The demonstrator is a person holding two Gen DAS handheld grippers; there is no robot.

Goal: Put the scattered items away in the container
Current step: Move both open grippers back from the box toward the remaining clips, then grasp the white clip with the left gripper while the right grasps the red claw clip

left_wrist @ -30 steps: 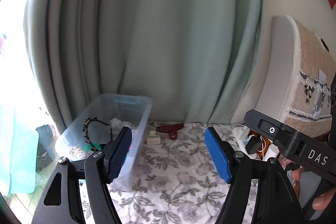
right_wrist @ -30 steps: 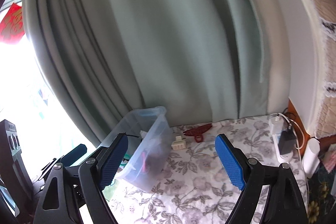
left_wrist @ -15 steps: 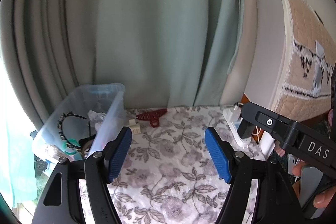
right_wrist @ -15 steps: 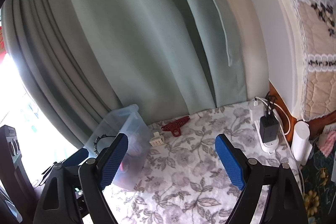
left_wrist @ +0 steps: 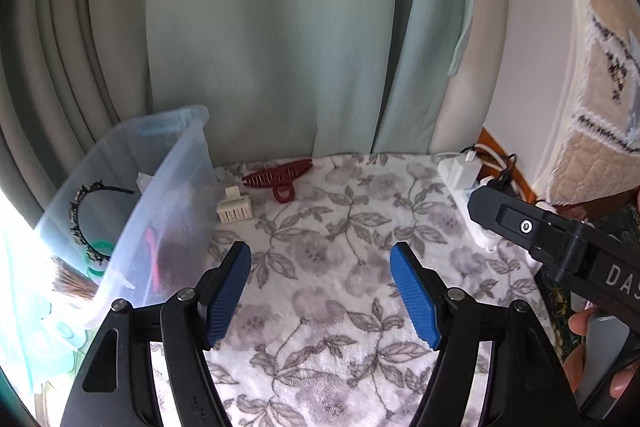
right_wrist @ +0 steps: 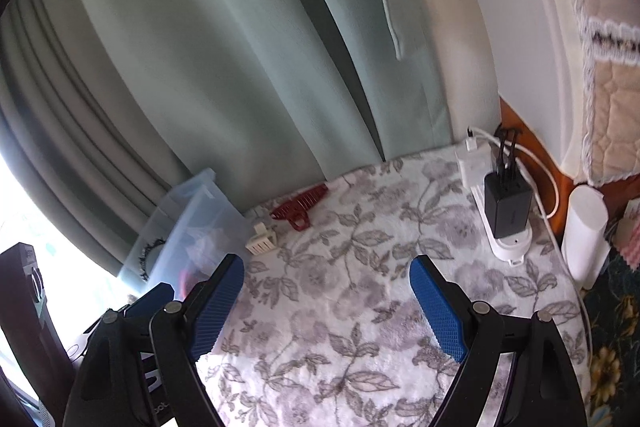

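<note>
Hair clips [left_wrist: 280, 177] lie beyond both wide-open, empty tongs [left_wrist: 320, 293] [right_wrist: 326, 301].

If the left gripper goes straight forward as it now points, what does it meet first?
Probably the bare floral cloth: the open left gripper points down at it, short of the cream clip.

My left tool [left_wrist: 320, 261]: two black arms with silver pivot screws, ending in ribbed blue pads [left_wrist: 228, 297]. My right tool [right_wrist: 327, 277]: same build; in the left view its black body bears one screw and white letters "DAS".
</note>
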